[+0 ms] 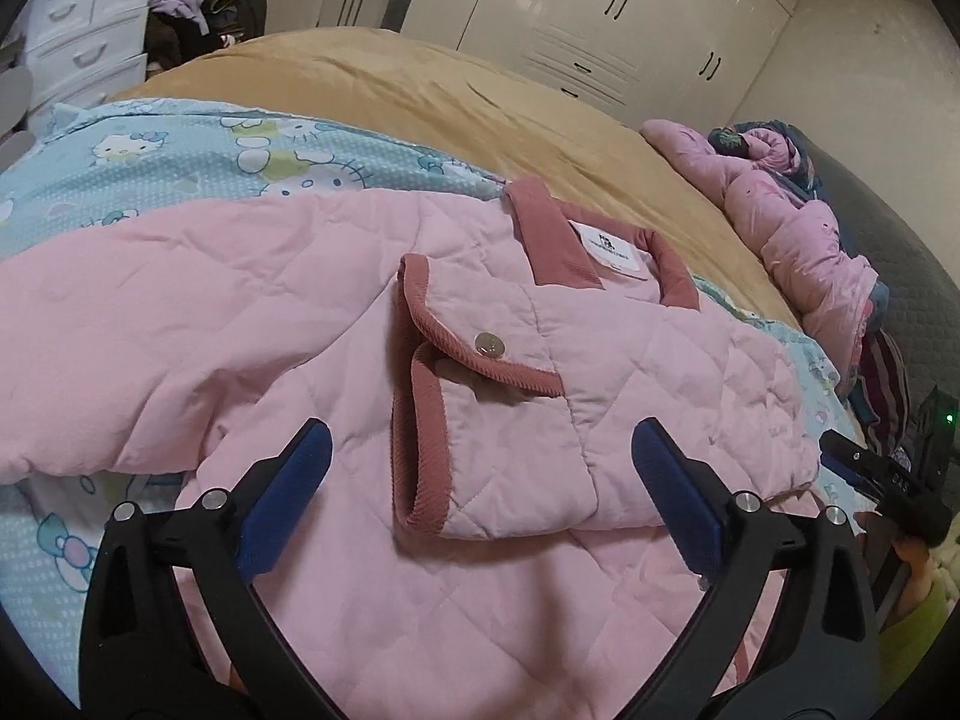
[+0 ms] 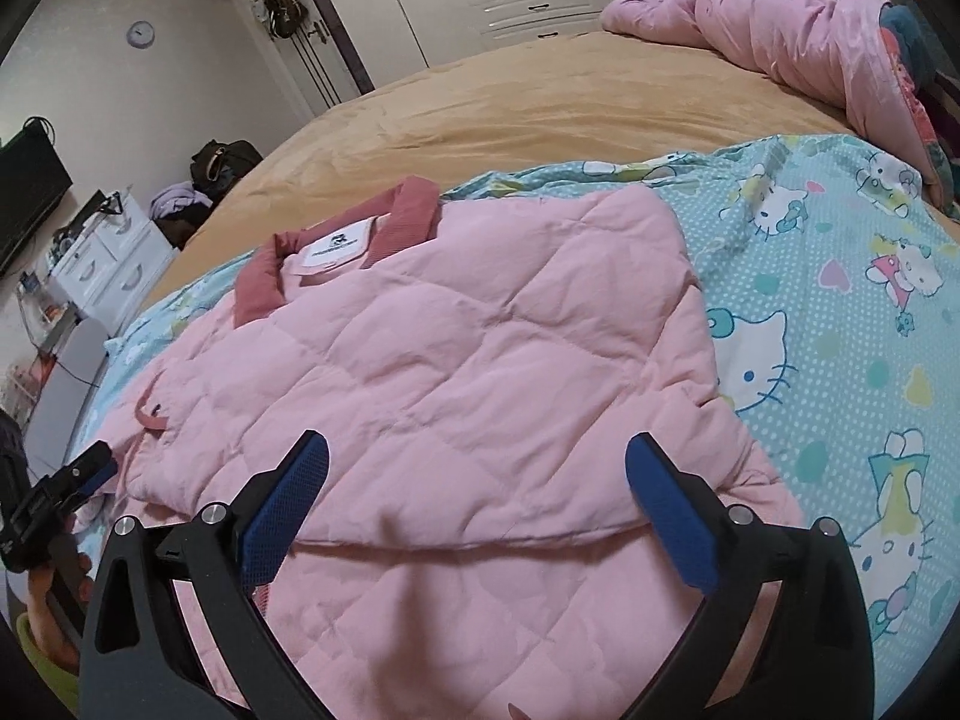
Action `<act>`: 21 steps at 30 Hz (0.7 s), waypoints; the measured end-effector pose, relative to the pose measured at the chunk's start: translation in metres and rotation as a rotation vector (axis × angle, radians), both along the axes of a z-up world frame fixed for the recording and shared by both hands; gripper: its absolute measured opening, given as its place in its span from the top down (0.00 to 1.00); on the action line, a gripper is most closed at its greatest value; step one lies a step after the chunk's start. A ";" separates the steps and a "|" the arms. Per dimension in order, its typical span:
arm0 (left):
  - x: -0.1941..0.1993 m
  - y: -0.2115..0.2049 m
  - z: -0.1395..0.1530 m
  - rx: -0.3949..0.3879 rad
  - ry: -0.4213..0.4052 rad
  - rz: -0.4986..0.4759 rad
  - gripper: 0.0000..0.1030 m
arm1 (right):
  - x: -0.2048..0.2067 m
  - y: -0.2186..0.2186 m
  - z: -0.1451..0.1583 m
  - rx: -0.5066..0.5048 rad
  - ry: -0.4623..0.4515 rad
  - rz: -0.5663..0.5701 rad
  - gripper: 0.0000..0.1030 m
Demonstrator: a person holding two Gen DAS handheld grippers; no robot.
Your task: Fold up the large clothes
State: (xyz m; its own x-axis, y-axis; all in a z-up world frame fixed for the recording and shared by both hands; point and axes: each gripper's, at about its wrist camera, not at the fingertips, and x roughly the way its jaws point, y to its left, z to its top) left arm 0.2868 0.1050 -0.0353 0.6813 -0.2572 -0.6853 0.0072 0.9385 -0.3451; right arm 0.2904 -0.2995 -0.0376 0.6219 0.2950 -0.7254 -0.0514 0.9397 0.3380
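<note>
A pink quilted jacket [image 1: 372,360] with a dark-pink corduroy collar [image 1: 558,240] lies flat on the bed, and it also shows in the right wrist view [image 2: 456,372]. A sleeve with a corduroy cuff and a snap button [image 1: 489,343] lies folded across its body. My left gripper [image 1: 480,468] is open and empty just above the jacket near the cuff. My right gripper [image 2: 477,474] is open and empty above a folded edge of the jacket. Each gripper shows at the edge of the other's view, the right one [image 1: 882,474] and the left one [image 2: 72,480].
A blue cartoon-cat sheet [image 2: 840,330] lies under the jacket over a tan bedspread [image 1: 480,102]. A crumpled pink quilt [image 2: 810,30] lies at the bed's far side. White drawers [image 1: 84,42], bags and wardrobe doors [image 1: 630,18] stand beyond the bed.
</note>
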 end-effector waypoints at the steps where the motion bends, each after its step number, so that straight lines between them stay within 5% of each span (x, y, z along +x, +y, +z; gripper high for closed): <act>1: 0.000 -0.001 0.001 0.004 0.000 0.002 0.09 | -0.002 0.000 0.002 0.001 -0.003 -0.003 0.04; 21: -0.045 0.011 0.039 0.060 -0.019 0.059 0.09 | -0.024 0.041 0.045 0.034 -0.087 0.060 0.04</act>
